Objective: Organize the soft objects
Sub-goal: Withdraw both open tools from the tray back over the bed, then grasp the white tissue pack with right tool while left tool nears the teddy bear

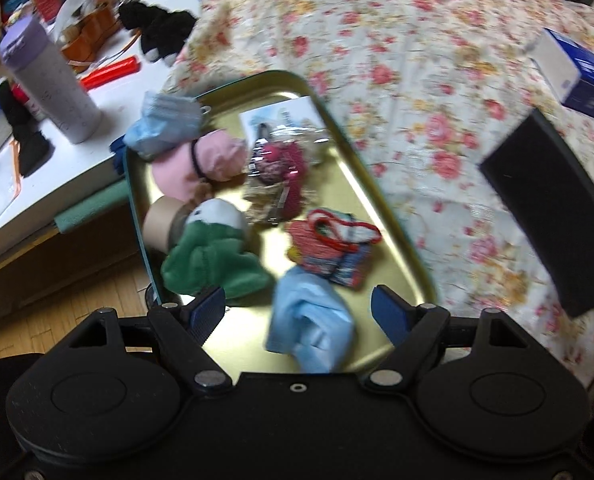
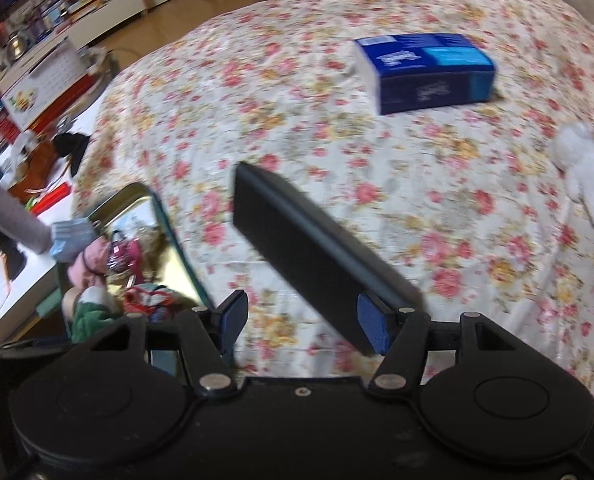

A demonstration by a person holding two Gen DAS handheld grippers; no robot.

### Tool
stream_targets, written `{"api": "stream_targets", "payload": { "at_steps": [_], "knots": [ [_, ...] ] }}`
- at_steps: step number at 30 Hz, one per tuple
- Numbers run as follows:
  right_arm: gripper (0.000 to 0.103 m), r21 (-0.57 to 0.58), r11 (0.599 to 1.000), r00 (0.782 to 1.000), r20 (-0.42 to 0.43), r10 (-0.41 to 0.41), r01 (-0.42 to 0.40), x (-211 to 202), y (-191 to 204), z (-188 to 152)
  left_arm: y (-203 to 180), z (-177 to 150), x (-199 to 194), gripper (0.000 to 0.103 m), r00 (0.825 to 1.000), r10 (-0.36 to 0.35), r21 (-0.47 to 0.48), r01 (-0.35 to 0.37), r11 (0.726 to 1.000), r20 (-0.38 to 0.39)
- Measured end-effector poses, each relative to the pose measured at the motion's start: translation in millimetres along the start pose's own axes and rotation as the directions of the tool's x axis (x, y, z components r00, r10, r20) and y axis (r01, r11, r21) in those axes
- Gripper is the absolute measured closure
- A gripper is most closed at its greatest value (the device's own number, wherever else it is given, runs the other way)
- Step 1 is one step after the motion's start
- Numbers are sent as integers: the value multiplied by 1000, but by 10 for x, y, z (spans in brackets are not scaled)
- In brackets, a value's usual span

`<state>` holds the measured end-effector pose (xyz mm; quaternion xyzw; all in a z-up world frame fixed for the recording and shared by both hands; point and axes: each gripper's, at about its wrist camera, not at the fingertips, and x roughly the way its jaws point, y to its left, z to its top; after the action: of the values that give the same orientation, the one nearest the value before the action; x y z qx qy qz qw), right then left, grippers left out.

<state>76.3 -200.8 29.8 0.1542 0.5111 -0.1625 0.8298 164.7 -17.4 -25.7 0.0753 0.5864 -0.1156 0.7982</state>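
the gold tin [image 1: 393, 216] is the landmark: soft items lie in it, a light blue cloth [image 1: 309, 316] at its near end. the left gripper [image 1: 301, 308] is held apart, empty, above that cloth. the right gripper [image 2: 303, 324] is apart beside a black case [image 2: 317, 256]; contact cannot be told. gathering seems underway; next, the white plush [image 2: 589, 172], well away from the tin, likely wants fetching.

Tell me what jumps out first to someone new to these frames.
The gold tin tray at the bed's edge, heaped with soft things: a green plush, a pink bundle and blue cloths. The floral bedspread fills both views, with a blue tissue pack and a white plush toy lying on it. A long black slab runs out from the right gripper, against its right finger.
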Motion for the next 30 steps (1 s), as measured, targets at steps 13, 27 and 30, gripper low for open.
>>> {"api": "stream_targets", "payload": {
  "at_steps": [13,27,30],
  "knots": [
    [43,162,981,994,12,-109,106,-34,-883,3,-666,-41,-300,26,998,-56,140,51,989,34],
    [42,356,909,968,41,-247,217,-160,-1859,232,-1413,62,-448,26,995,-90,294,72,953,46],
    [42,406,884,960,51,-275,232,-220,-2094,299,-1557,98,-456,26,994,-97,317,78,945,44]
  ]
}}
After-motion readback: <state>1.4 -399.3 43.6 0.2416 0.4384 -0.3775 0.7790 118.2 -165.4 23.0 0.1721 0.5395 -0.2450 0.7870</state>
